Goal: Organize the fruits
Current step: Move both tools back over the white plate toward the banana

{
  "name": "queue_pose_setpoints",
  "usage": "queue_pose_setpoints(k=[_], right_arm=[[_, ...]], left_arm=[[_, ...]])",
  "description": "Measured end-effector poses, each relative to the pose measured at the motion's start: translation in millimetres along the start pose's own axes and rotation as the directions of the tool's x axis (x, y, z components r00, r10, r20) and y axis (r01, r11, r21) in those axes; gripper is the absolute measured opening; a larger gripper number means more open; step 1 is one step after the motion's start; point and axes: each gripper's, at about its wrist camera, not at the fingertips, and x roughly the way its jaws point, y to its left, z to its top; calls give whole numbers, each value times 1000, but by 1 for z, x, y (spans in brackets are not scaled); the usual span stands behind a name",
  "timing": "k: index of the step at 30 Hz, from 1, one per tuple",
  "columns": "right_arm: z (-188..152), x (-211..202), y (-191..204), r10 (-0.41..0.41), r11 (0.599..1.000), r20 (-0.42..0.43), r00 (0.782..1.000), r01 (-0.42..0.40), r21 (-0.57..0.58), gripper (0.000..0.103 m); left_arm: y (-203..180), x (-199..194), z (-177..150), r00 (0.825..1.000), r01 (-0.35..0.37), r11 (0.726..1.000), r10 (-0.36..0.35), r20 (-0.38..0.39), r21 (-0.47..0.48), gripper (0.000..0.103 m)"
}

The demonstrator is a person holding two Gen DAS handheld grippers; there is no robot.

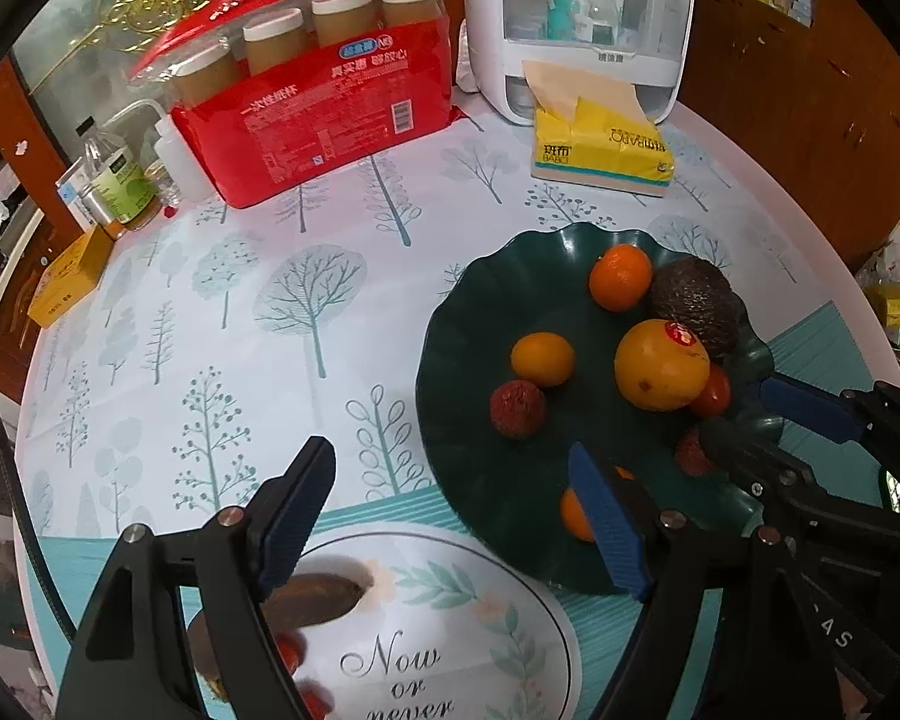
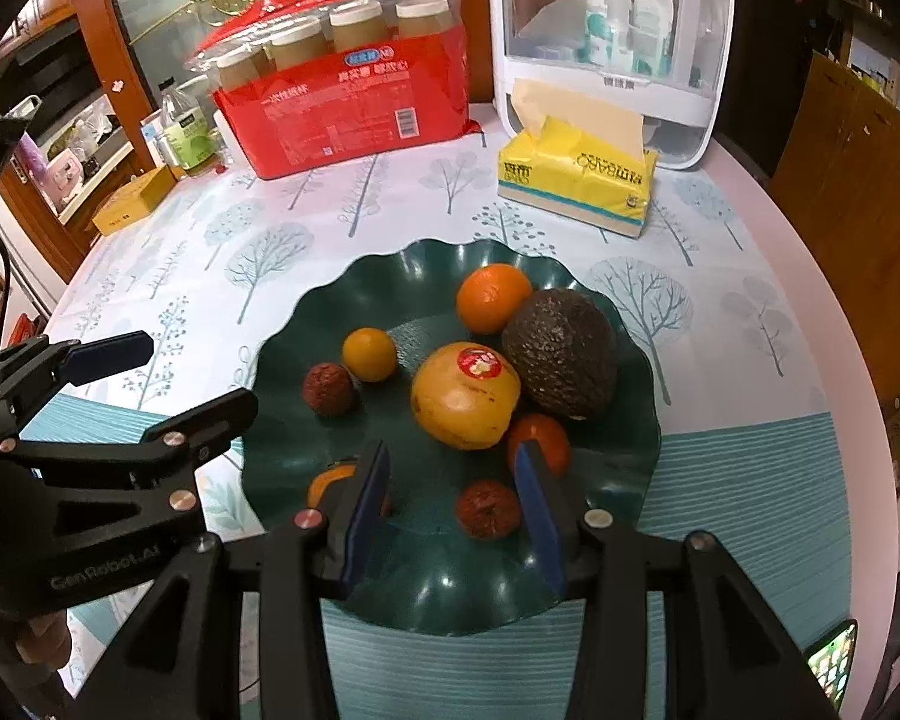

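Note:
A dark green scalloped plate (image 2: 438, 594) (image 1: 492, 504) holds a stickered orange (image 2: 465, 396), a tangerine (image 2: 493, 297), an avocado (image 2: 561, 351), a small yellow citrus (image 2: 369, 354), two red lychees (image 2: 328, 389) (image 2: 487, 509), a tomato (image 2: 540, 438) and an orange fruit (image 2: 330, 480) at the near left. My right gripper (image 2: 453, 480) is open and empty over the plate's near edge, beside one lychee. My left gripper (image 1: 456, 474) is open and empty at the plate's left rim. A brown fruit (image 1: 324, 594) and red fruits (image 1: 291, 654) lie on the table below it.
A red pack of paper cups (image 1: 324, 114), a yellow tissue pack (image 1: 600, 144) and a white storage box (image 1: 582, 24) stand at the back. Bottles (image 1: 120, 174) and a yellow box (image 1: 69, 276) sit at the back left. The round table's edge (image 2: 834, 312) curves on the right.

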Motion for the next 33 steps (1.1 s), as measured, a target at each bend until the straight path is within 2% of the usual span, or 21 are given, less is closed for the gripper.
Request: queue_pose_setpoints(k=[10,21,26,33], right_arm=[[-1,-48,21,61,996,63,996,-57,-64,44],[-3,-104,77,147,974,117,982,-123,-189,44],[-15,-110,111,193,957,93,977,-167,-236,44],[-30,-95,160,217,948,32,976,-203,-244,44]], left_arm=[[26,-63,-22,997,-58,996,62,47,-72,79],[85,-157,-54,979,-138,973,162,124,-183,79],[109,-168,-67,978,-158,969,180,104,-189,79],[153,-155,-77,988,-134,980,143,54,-145,79]])
